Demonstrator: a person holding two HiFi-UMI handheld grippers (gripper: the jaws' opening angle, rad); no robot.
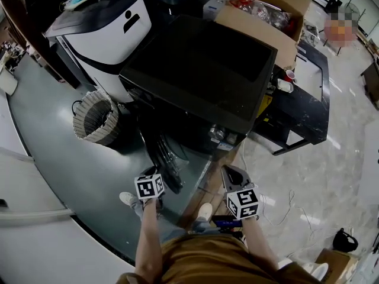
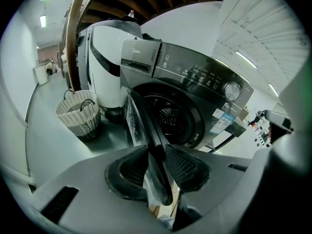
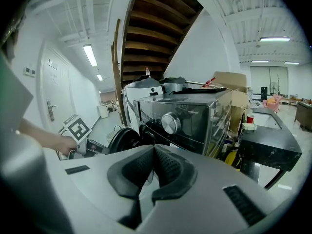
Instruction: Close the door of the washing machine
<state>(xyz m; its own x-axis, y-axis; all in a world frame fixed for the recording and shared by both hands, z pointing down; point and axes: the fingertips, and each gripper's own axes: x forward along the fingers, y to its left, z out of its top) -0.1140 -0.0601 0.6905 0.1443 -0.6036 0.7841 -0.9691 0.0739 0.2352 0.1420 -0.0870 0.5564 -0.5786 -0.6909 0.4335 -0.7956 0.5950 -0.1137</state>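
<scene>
The black front-loading washing machine (image 1: pixel 201 70) stands ahead of me, its round door (image 1: pixel 164 158) swung out toward my feet. In the left gripper view the door's edge (image 2: pixel 146 126) runs between the pads, and my left gripper (image 2: pixel 158 162) is shut on it, in front of the open drum (image 2: pixel 168 118). In the head view the left gripper (image 1: pixel 155 175) sits at the door's outer rim. My right gripper (image 1: pixel 233 173) hovers to the right of the door, apart from it. Its pads meet with nothing between them (image 3: pixel 153 150), facing the machine's control knob (image 3: pixel 170 123).
A wicker basket (image 1: pixel 95 117) stands on the floor left of the machine, beside a white and black appliance (image 1: pixel 106 28). A cardboard box (image 1: pixel 266 10) and a black table (image 1: pixel 308 99) are on the right. A cable (image 1: pixel 284 209) lies on the tiled floor.
</scene>
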